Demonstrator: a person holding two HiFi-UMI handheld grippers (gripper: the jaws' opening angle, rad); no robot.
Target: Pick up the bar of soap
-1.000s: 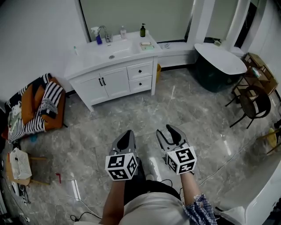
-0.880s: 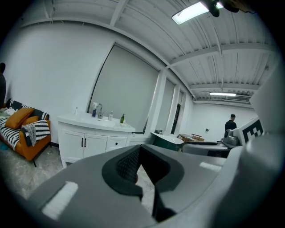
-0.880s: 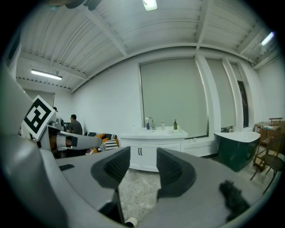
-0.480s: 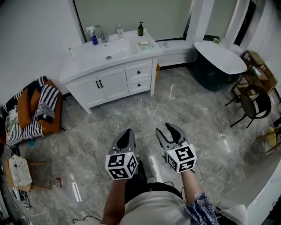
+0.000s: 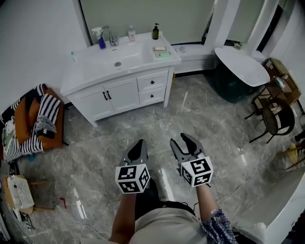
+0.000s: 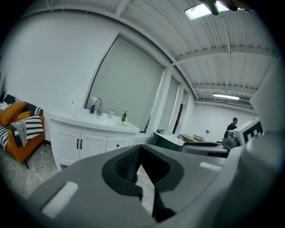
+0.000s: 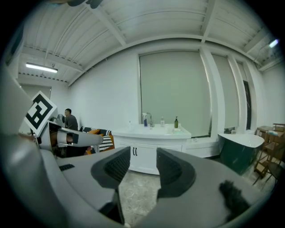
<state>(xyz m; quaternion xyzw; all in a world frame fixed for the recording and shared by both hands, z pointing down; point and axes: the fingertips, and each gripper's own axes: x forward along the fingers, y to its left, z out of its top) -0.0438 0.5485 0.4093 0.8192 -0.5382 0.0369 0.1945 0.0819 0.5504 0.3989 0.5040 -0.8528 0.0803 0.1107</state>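
My right gripper (image 5: 180, 140): jaws apart, empty. Left gripper (image 5: 138, 144): jaws together, empty. Soap bar (image 5: 160, 48) on vanity counter (image 5: 93, 66), right end, well ahead across floor. I judge right gripper slightly nearer.

A grey marble floor (image 5: 209, 128) meets white walls (image 5: 33, 43), with a white vanity (image 5: 121, 90) under a large pale pane (image 5: 143, 14) (mirror or window, unclear), an orange chair (image 5: 24, 116) left, a dark tub (image 5: 240, 64) right, ceiling lamps (image 6: 199, 11) lit.
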